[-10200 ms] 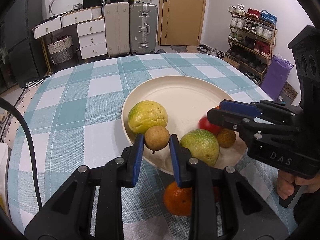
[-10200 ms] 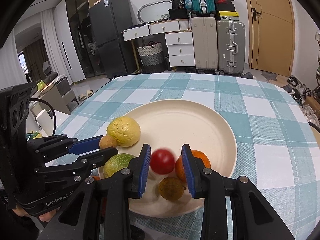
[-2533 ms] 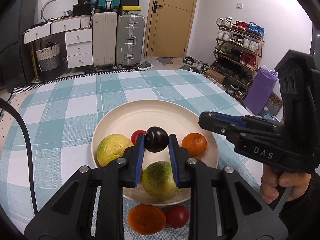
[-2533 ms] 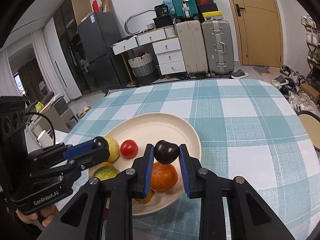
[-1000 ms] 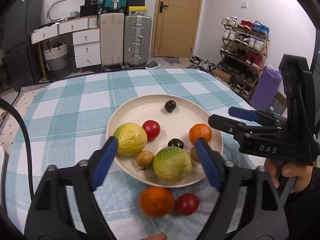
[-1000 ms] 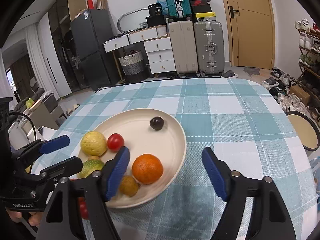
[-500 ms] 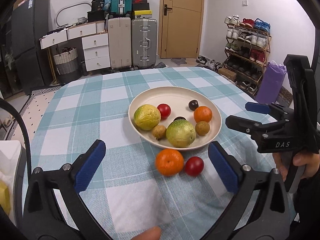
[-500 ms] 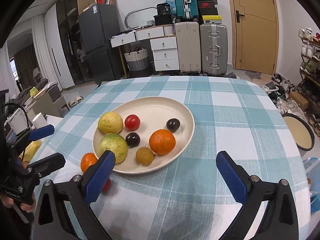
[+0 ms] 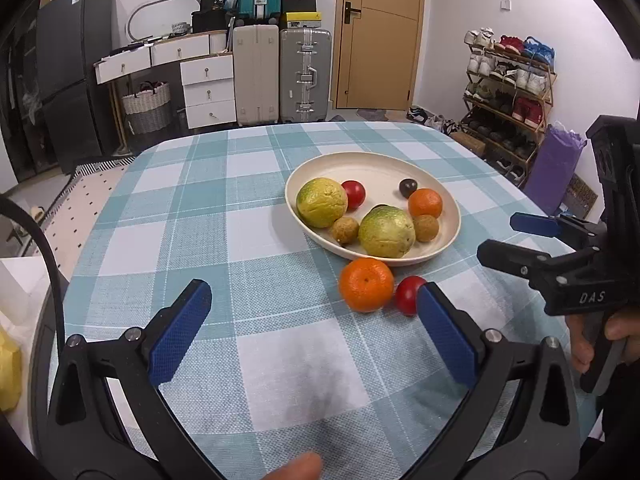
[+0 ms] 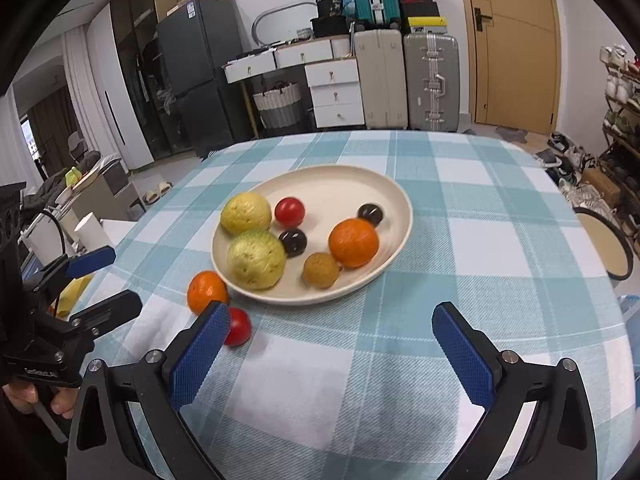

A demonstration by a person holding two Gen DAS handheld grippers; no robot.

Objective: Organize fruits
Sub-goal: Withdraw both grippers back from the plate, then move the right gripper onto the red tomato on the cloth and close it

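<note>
**Desk:** Fruits on the checked table: where do they lie relative to your tongs?

**Operator:** Seven sit in the cream plate point(image 9: 450, 236), well ahead of both tongs. Two remain loose on the tablecloth point(image 9: 280, 360): an orange point(image 9: 367, 285) and a red tomato point(image 9: 408, 294), touching each other just this side of the plate. The tomato lies right at the tip of my left gripper's point(image 9: 316, 344) right-hand pad and beside the right gripper's point(image 10: 332, 350) left-hand pad point(image 10: 199, 356).

**Desk:** And the tongs themselves?

**Operator:** Both stand spread as wide as they go, having just been opening, with nothing between the pads.

**Desk:** How will those two handle?

**Operator:** I judge the tomato light, smooth and thin-skinned, so it may roll or split; I would take it across its middle with a soft squeeze. The orange looks firmer, its peel giving better purchase, though it nearly fills the jaws. I would grip it at its widest girth, from above, so it cannot squirt free.
</note>
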